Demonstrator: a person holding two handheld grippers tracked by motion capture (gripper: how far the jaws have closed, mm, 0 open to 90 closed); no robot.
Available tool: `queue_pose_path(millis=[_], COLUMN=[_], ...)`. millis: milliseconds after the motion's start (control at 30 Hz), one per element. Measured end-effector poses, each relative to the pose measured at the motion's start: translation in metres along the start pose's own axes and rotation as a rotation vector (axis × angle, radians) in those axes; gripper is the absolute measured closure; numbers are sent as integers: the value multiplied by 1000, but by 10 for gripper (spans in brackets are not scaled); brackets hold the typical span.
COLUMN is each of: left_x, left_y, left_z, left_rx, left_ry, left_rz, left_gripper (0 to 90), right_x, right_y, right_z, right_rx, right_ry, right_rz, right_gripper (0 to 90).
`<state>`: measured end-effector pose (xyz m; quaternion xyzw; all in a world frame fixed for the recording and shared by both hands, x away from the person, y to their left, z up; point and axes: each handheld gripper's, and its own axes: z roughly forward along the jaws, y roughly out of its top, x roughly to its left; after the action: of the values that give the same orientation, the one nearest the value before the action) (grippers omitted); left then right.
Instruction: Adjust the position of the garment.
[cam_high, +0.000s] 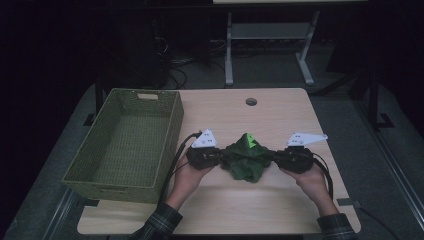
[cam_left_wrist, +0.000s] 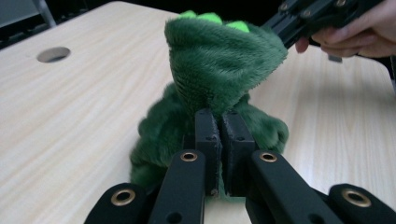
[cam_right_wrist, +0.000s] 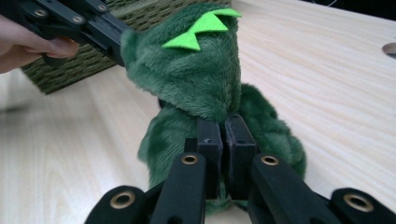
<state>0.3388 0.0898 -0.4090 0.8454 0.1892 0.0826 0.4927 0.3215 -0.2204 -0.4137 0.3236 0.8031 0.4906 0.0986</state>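
A: Nearest, at 7 o'clock on the table (cam_high: 280, 210): left gripper (cam_high: 220, 159), clamped on a fold of the green plush toy (cam_high: 245, 160).
B: Confirmed in the left gripper view: jaws pressed together on fur, toy (cam_left_wrist: 205, 93) stretched up toward the other claw.
A: At 5 o'clock: right gripper (cam_high: 272, 158), likewise pinched shut on the toy's opposite edge (cam_right_wrist: 196, 88).
B: Toy itself: mid-table, slung between both claws, lower part seemingly resting on the wood, bright green spikes (cam_right_wrist: 201, 28) up.
A: Farther off, 9 to 10 o'clock: woven basket (cam_high: 125, 140), nothing inside.
B: Handling note, as a judgement: lift evenly, keep both pinches firm, hold tension level, carry over the near rim before letting go.
A: Farthest, 12 o'clock: round hole (cam_high: 251, 101) in the tabletop.
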Motion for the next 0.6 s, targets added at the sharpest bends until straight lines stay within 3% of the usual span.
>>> queue_pose_path(millis=[133,300,367,433,600], left_x=[-7,-12,-14,-15,-18], left_y=[-12,-24,-30,-35,-47], left_z=[3,9,12,13,20], left_rx=[26,65,80,94,132], left_ry=[-13,-22,-29,-35,-50], left_rz=[5,7,5,-2,-10], left_gripper=[862,862,862,863,863], right_x=[6,11,15,18,22], right_y=[-13,-27,-34,-38,-48], right_z=[-3,1,3,5,9], right_rx=[4,48,49,86,119], right_ry=[15,26,34,34,39], right_rz=[-7,9,-7,-14,-11], right_gripper=[862,856,853,840,809])
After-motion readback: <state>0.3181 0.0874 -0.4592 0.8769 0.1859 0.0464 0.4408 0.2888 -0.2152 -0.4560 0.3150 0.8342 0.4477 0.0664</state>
